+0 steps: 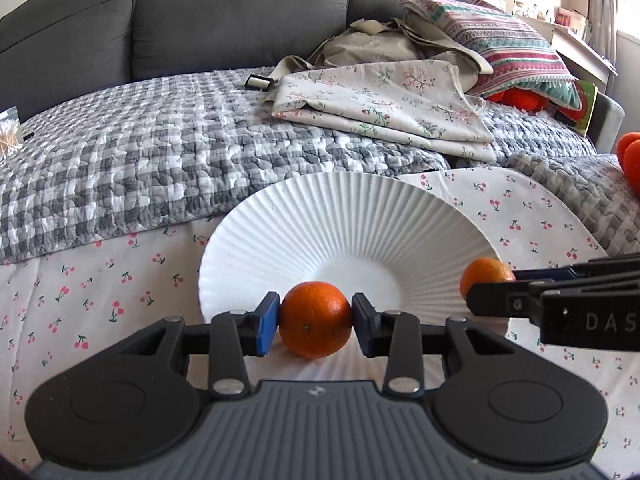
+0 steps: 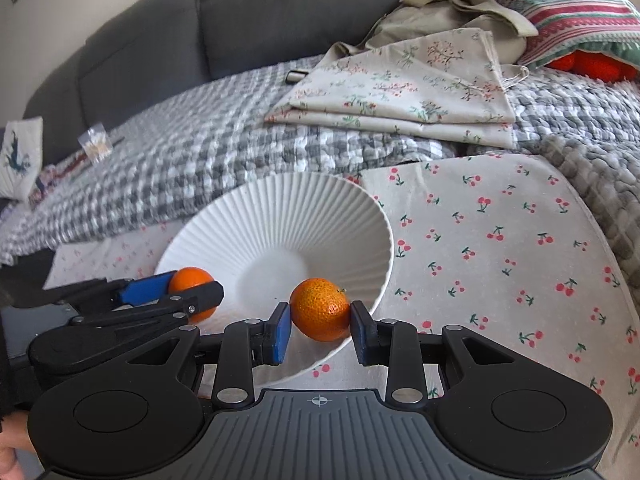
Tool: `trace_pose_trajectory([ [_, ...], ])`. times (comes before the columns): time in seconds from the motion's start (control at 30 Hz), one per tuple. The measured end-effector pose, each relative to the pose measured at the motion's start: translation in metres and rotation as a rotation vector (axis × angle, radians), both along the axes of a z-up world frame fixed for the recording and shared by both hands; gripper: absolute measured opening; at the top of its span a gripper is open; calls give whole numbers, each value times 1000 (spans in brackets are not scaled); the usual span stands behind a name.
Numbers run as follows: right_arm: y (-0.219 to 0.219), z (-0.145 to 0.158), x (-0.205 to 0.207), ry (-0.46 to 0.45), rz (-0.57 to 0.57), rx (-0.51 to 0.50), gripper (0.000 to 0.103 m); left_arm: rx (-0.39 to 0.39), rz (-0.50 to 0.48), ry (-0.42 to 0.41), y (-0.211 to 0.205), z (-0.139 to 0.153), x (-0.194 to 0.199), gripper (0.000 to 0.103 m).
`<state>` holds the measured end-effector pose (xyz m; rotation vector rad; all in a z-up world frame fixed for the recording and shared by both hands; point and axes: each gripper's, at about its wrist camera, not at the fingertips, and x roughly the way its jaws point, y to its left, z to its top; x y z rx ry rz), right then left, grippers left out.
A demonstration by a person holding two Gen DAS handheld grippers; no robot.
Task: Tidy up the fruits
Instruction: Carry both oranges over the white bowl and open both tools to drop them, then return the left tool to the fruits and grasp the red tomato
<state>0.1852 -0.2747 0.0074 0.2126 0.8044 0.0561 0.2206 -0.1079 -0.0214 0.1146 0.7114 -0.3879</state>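
My left gripper [image 1: 316, 320] is shut on an orange mandarin [image 1: 315, 319], holding it over the near rim of a white ribbed bowl [image 1: 320, 216]. My right gripper [image 2: 321, 320] is shut on a second mandarin [image 2: 320, 309], over the bowl's [image 2: 280, 216] right rim. From the left wrist view, the right gripper [image 1: 486, 292] enters from the right with its mandarin [image 1: 484, 272]. In the right wrist view, the left gripper [image 2: 184, 286] comes in from the left with its mandarin [image 2: 191, 278]. The bowl's centre holds no fruit.
The bowl stands on a cherry-print cloth [image 2: 500, 240]. Behind it a grey checked quilt [image 1: 140, 160] covers a grey sofa [image 1: 200, 12]. Folded floral fabric [image 1: 380, 104] and a striped pillow [image 1: 504, 44] lie at the back right. More orange fruit [image 1: 630, 156] shows at the right edge.
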Motion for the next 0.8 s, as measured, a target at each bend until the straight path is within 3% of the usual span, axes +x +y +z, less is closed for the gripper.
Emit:
trace_pose_trajectory([
  [0.2,12,-7,7,-1,31,-21,31,1,-8,4,-1,0,5,38],
  [0.37,13,-7,8,0,23,-8,34,-44,-9,22,6,0,8,41],
  [0.43,9,-6,8,8,13,14,34,-54,-10,14,11,2,6,56],
  [0.53,3,1,4,-8,-10,37,40,-66,2,-8,20,12,0,66],
  [0.6,-2,10,0,-30,-29,68,50,-73,7,-18,27,20,-4,67],
  [0.8,-4,25,-12,-52,-47,101,59,-89,34,-18,53,38,-23,70],
])
